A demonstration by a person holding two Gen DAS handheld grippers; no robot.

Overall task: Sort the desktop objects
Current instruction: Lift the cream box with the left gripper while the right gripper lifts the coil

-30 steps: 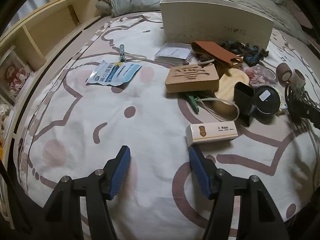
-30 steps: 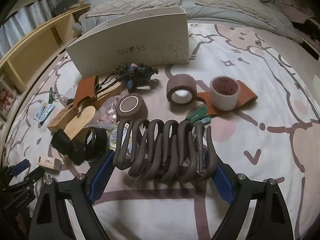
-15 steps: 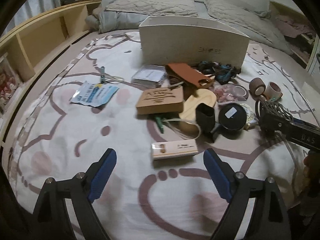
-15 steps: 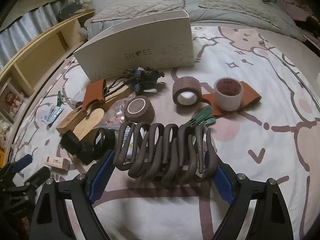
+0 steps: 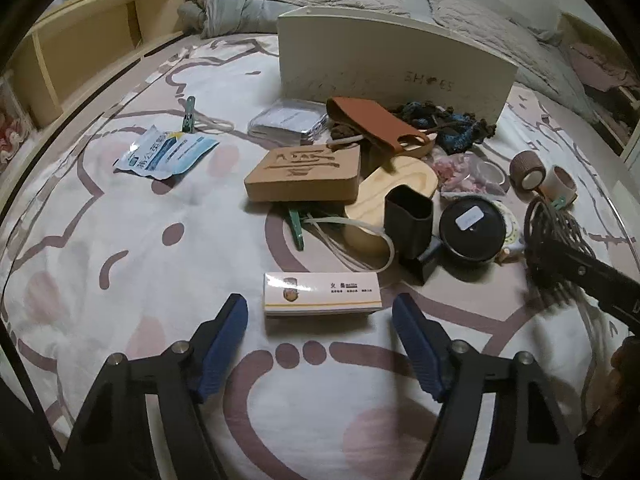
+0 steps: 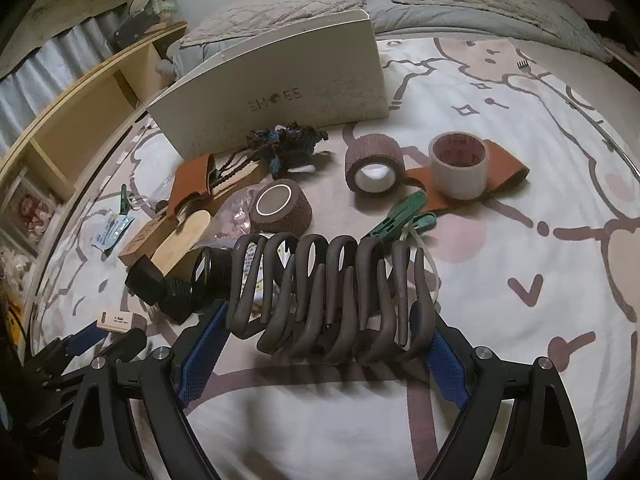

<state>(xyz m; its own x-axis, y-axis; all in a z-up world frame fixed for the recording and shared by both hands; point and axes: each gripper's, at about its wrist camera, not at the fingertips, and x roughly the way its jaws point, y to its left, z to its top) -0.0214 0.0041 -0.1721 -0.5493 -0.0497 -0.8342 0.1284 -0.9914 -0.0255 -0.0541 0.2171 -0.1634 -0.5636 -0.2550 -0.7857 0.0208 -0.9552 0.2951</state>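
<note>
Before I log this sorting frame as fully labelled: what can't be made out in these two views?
- Inside of the white cardboard shoe box: both views show only its outer wall.
- Small print on the white rectangular card box: too small, left wrist view.
- Green plastic clip: partly under the carved wooden block, left wrist view.
- Right gripper pad contact: the dark brown coiled wire rack hides it, right wrist view.
</note>
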